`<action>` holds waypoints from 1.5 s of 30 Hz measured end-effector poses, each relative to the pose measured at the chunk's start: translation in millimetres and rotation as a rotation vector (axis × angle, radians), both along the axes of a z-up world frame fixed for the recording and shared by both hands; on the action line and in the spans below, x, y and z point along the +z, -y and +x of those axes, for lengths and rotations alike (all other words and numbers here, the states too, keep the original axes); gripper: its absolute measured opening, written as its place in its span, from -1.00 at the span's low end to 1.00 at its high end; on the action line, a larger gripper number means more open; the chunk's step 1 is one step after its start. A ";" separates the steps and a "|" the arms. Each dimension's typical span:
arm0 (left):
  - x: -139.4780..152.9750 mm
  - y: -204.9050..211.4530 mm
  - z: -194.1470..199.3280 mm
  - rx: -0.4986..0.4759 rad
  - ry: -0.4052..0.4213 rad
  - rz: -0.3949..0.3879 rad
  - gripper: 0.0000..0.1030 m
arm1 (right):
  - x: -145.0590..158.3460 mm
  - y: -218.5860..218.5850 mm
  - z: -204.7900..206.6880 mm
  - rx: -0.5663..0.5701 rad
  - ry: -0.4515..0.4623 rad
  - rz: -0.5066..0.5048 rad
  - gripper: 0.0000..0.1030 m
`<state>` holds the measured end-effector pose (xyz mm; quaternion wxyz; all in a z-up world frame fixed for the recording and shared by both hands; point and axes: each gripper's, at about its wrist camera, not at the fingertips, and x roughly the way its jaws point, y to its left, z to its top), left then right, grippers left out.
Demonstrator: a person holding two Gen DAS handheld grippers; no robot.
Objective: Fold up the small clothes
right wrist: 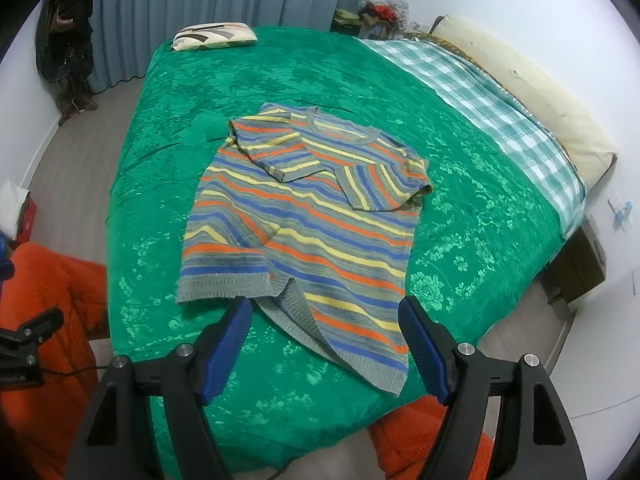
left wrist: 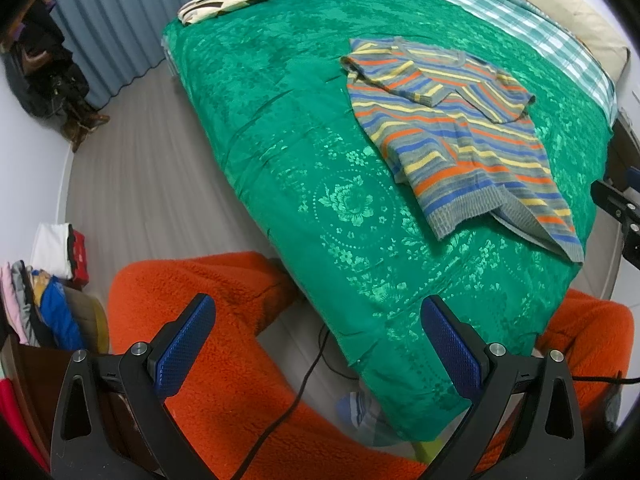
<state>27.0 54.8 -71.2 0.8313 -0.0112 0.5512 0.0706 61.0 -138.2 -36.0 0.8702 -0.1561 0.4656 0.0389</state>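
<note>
A small striped knit sweater (right wrist: 304, 216) in blue, orange, yellow and grey lies flat on the green bedspread (right wrist: 460, 216), both short sleeves folded in over its chest. In the left wrist view the sweater (left wrist: 460, 136) lies far right of my left gripper (left wrist: 318, 316), which hangs open off the bed's near corner above the person's orange trouser legs (left wrist: 224, 344). My right gripper (right wrist: 326, 316) stands open just above the sweater's ribbed hem, nothing between its blue pads (right wrist: 228, 344).
A patterned pillow (right wrist: 214, 36) lies at the far corner. A green checked blanket (right wrist: 480, 96) and a cream pillow (right wrist: 540, 92) run along the right side. Folded clothes (left wrist: 44, 300) are stacked at the left. A black cable (left wrist: 288, 396) crosses the floor.
</note>
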 end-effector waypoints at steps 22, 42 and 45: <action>-15.3 -27.9 -3.0 0.058 0.002 -0.003 0.99 | -181.8 113.5 130.9 -0.450 -0.274 1.026 -0.88; -35.0 7.8 26.0 -0.081 -0.014 -0.106 0.99 | -205.9 105.1 166.5 -0.323 -0.379 1.262 -0.11; -42.1 -12.6 22.5 -0.014 -0.028 -0.107 0.99 | -193.6 64.3 171.0 -0.030 -0.556 1.667 -0.08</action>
